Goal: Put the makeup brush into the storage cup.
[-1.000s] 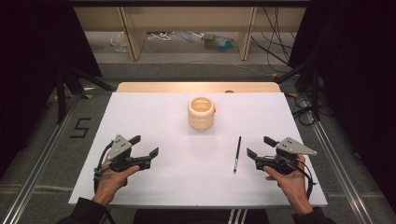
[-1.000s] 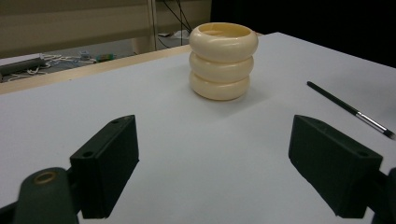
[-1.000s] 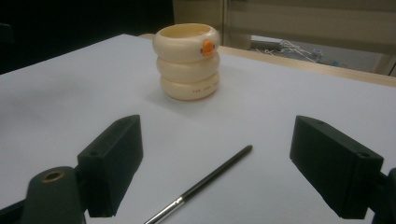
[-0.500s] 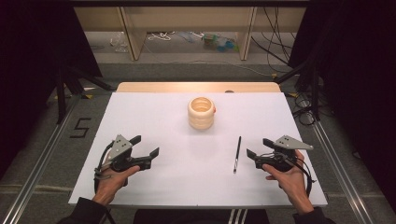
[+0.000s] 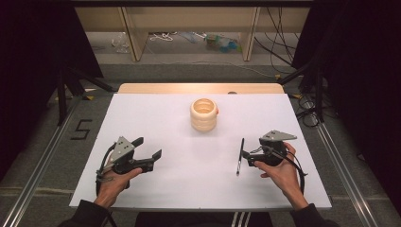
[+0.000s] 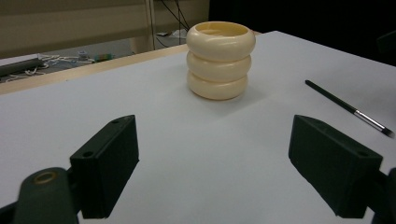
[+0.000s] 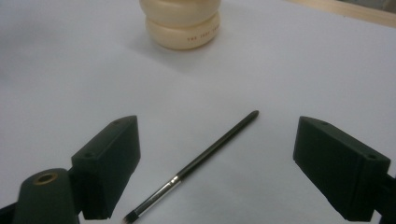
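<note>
A white table (image 5: 156, 118) carries a cream ribbed pot (image 5: 204, 114), built like three stacked rings and open at the top, standing upright toward the middle of the far edge. A thin black paintbrush (image 5: 239, 156) lies flat on the surface nearer the right edge and the near edge, well apart from the pot, its handle end pointing toward the far edge and its bristle tip toward the person.

The right gripper (image 5: 248, 155) hovers just beside the paintbrush on its right side, held in the person's right hand (image 5: 283, 176) near the front right corner. Its jaws stand wide apart. In the right gripper view the paintbrush (image 7: 191, 167) runs diagonally between the two black jaws, touching neither, with the silver ferrule and dark bristles at the lower left and the pot's (image 7: 183, 23) base above it.

The left gripper (image 5: 147, 147) sits toward the front left corner, held in the left hand (image 5: 112, 182), jaws also spread wide with nothing between them. In the left gripper view the pot (image 6: 220, 59) stands ahead between the jaws, and the paintbrush (image 6: 348, 108) lies off to the right.
</note>
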`<state>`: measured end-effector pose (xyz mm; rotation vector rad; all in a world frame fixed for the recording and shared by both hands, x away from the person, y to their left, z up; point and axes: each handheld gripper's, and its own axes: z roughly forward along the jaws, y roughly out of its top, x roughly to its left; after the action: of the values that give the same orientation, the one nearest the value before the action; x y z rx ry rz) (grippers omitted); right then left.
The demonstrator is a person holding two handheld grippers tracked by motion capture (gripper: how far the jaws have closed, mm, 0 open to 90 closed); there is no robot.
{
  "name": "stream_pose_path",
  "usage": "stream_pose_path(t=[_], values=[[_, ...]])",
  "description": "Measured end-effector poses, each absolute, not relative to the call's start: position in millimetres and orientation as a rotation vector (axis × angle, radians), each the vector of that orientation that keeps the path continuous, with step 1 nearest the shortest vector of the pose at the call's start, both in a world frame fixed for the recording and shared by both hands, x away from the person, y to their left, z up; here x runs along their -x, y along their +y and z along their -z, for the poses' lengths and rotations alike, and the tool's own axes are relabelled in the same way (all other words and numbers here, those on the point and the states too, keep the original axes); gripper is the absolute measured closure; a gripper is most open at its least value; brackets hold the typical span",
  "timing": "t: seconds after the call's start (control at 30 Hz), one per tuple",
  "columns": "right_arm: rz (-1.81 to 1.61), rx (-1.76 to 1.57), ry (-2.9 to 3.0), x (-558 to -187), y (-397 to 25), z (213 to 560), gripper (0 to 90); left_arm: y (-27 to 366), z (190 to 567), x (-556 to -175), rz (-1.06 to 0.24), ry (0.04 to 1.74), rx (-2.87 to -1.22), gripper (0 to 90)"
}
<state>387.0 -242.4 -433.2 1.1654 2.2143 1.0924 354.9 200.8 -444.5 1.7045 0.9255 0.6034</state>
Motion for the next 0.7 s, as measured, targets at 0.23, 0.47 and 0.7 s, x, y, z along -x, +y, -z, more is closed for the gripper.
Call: stream_pose_path(t=[0.23, 0.47, 0.7], values=[[-1.008, -1.224, 2.290, -397, -231, 435, 16.2, 200, 445, -355, -0.597, 0.927, -1.704, 15.7], [-0.890, -1.196, 2.370, -414, -221, 439, 16.5, 200, 445, -356, -0.597, 0.921, -1.706, 15.8], [-0.794, -1.240, 2.441, -426, -215, 440, 17.8, 200, 445, -356, -0.597, 0.919, -1.706, 15.8]])
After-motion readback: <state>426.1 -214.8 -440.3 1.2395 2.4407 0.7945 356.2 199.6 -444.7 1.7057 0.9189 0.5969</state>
